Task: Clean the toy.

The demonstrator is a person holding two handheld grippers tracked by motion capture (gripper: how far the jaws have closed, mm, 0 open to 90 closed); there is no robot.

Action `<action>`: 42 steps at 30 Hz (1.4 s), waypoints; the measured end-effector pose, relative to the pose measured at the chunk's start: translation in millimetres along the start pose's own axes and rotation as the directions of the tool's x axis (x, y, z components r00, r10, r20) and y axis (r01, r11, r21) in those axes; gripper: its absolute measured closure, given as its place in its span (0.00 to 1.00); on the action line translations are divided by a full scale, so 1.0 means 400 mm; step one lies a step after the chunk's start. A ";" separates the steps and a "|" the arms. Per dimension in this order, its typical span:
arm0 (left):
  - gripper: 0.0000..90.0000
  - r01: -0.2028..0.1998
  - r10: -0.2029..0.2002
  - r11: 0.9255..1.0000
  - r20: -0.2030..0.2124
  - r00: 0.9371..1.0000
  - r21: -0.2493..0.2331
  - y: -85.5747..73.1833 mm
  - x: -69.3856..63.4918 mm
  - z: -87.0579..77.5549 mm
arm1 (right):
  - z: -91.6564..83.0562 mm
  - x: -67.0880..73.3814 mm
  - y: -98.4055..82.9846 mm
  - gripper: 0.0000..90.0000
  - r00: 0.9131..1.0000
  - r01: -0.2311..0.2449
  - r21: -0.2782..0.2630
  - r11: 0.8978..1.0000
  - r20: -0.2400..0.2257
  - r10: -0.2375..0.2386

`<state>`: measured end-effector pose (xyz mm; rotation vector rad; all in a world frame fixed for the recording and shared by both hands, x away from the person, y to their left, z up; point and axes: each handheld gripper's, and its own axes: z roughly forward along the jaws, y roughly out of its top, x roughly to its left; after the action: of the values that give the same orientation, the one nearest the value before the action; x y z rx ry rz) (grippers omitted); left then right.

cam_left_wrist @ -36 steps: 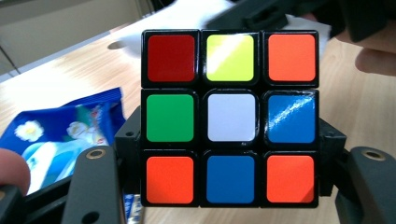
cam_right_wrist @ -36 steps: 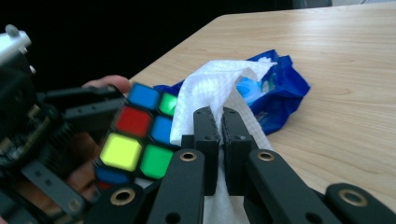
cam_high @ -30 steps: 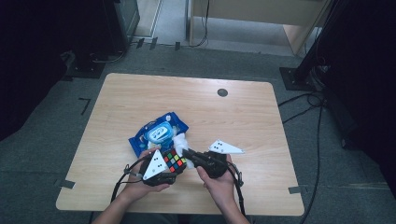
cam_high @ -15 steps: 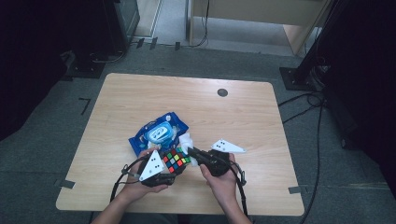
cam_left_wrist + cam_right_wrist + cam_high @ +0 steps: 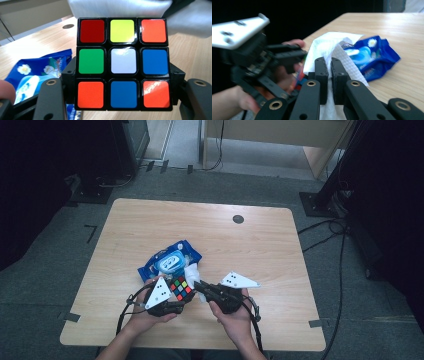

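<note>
Left gripper [image 5: 181, 292] clamped on the cube [image 5: 123, 63] — right gripper [image 5: 330, 72] pinching a wipe [image 5: 329, 46], next to the blue pack [image 5: 169, 260].

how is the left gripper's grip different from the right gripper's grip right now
The left gripper has its jaws spread wide around a hard puzzle cube; the right gripper has its jaws nearly together, pinching a thin white wipe. The cube keeps its boxy shape in the left gripper, while the wipe folds and drapes from the right gripper. Both are shut on something, held close together above the table beside the blue wipes pack.
</note>
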<state>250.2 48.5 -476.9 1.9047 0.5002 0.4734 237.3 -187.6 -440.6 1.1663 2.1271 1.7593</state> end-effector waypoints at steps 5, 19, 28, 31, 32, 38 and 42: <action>0.38 0.012 -0.012 0.999 -0.008 1.000 -0.030 0.005 0.010 -0.014 | 0.007 -0.055 -0.025 0.96 0.995 -0.006 0.048 0.999 0.095 0.002; 0.38 0.031 -0.032 0.999 -0.034 0.999 -0.036 0.003 0.027 -0.022 | 0.047 -0.082 -0.060 0.64 0.983 0.027 0.088 0.996 0.180 -0.042; 0.38 0.037 -0.039 0.999 -0.050 0.998 -0.041 0.004 0.023 -0.016 | 0.010 -0.030 -0.008 0.39 0.993 -0.056 -0.045 0.997 0.098 0.060; 0.38 0.033 -0.035 0.999 -0.049 0.998 -0.042 0.005 0.019 -0.015 | 0.007 -0.005 0.006 0.33 0.995 -0.089 -0.067 0.994 0.040 0.092; 0.38 0.032 -0.034 0.998 -0.048 0.998 -0.044 0.006 0.018 -0.015 | 0.007 0.001 0.009 0.32 0.994 -0.101 -0.070 0.992 0.026 0.103; 0.38 0.004 -0.007 0.998 -0.047 0.999 -0.062 0.014 -0.012 -0.007 | 0.032 0.013 0.002 0.23 0.977 -0.214 -0.037 0.976 -0.016 0.214; 0.38 -0.029 0.026 0.997 -0.047 0.999 -0.075 0.015 -0.034 -0.003 | 0.046 0.006 -0.007 0.25 0.955 -0.295 -0.018 0.955 -0.035 0.294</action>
<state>238.8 39.8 -471.9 1.8335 0.4798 0.5481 244.5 -171.7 -447.9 1.5265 2.0288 1.9249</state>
